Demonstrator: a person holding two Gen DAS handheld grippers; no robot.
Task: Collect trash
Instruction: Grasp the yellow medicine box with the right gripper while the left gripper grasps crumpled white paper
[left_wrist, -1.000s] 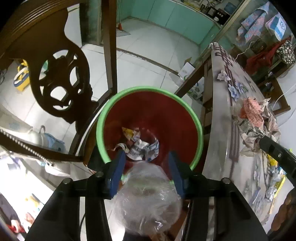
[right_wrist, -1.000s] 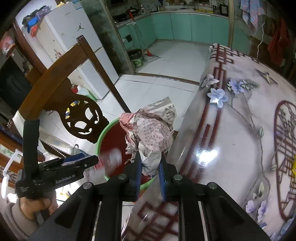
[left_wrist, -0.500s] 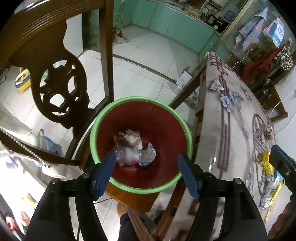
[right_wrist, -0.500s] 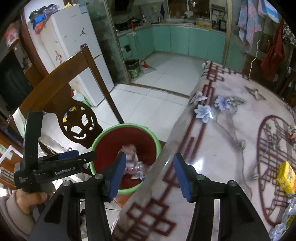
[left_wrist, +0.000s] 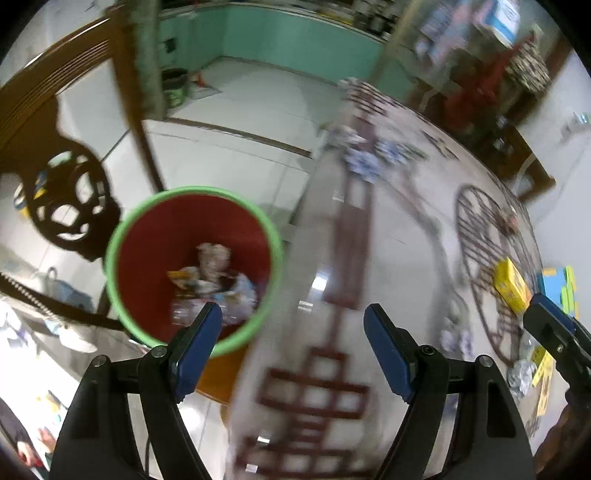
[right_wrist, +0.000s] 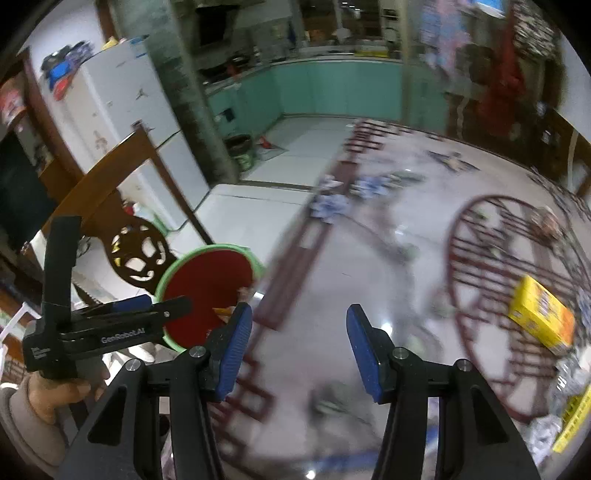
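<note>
A red trash bin with a green rim (left_wrist: 147, 236) stands on the floor beside the table's edge. Crumpled paper (left_wrist: 214, 258) and a clear plastic wad (left_wrist: 236, 295) lie inside it. My left gripper (left_wrist: 293, 317) hangs over the table's edge just right of the bin, its jaws opening with nothing between them. My right gripper (right_wrist: 299, 317) is open and empty above the patterned tabletop, with the bin (right_wrist: 207, 280) to its left. A yellow box (right_wrist: 539, 319) and crumpled scraps (right_wrist: 546, 432) lie on the table at the right.
A carved wooden chair (left_wrist: 70, 206) stands left of the bin. The glossy patterned table (left_wrist: 388, 240) fills the right. A blue and green box (left_wrist: 557, 284) lies by the yellow box (left_wrist: 511, 284). A person's hand (right_wrist: 55, 391) holds the left gripper (right_wrist: 166, 304). Both views are blurred.
The left gripper let go of the plastic wad and the right let go of the crumpled newspaper; both now lie in the bin. Both grippers opened and swung right, over the table.
</note>
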